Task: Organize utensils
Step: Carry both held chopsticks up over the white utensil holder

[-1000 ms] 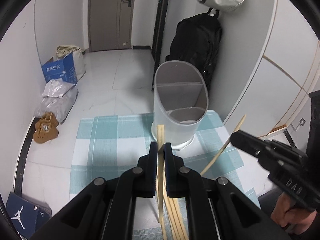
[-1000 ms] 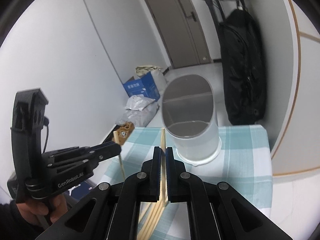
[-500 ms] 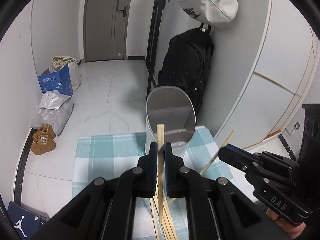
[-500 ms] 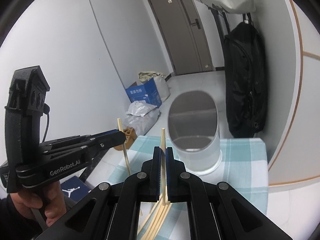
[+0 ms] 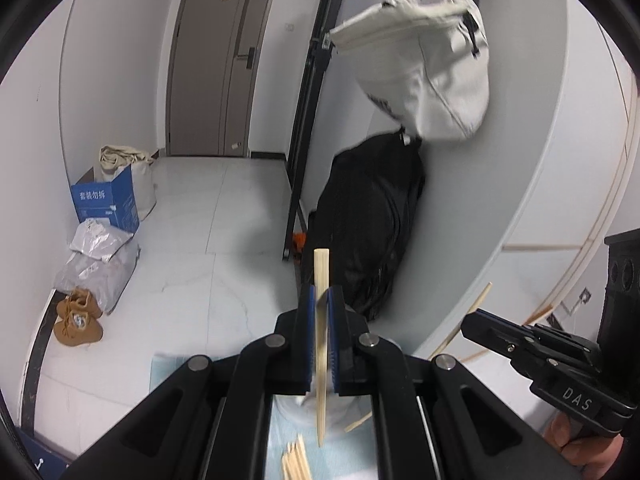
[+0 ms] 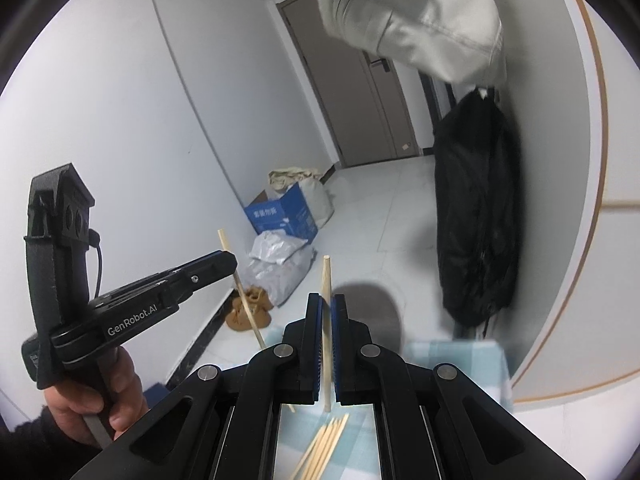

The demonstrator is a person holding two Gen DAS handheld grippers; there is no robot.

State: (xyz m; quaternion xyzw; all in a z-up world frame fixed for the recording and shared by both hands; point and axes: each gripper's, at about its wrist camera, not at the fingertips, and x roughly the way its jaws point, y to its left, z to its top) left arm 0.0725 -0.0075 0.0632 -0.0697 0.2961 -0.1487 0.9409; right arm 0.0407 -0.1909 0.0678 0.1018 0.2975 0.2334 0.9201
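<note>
While each of my grippers carries a single chopstick, nothing I can see has gone into the holder yet, so I judge the job barely begun. My left gripper (image 5: pixel 319 300) is clamped on a chopstick (image 5: pixel 321 320) that stands nearly upright between its blue pads, tip hanging above the cloth (image 5: pixel 280 440). My right gripper (image 6: pixel 326 308) pinches a second stick (image 6: pixel 327 320) the same way, nearly vertical. From the right camera I see the left gripper off to the side with its stick angled down toward the table. The holder (image 6: pixel 370 308) shows there only as a grey blurred oval just beyond my right fingertips, and I cannot see into its compartments. A loose bundle (image 6: pixel 322 446) of more chopsticks lies on the checked cloth below, between the gripper arms, well short of the holder. So I reckon two sticks are lifted and ready to drop in, and the bundle is still to be picked up and stowed.
</note>
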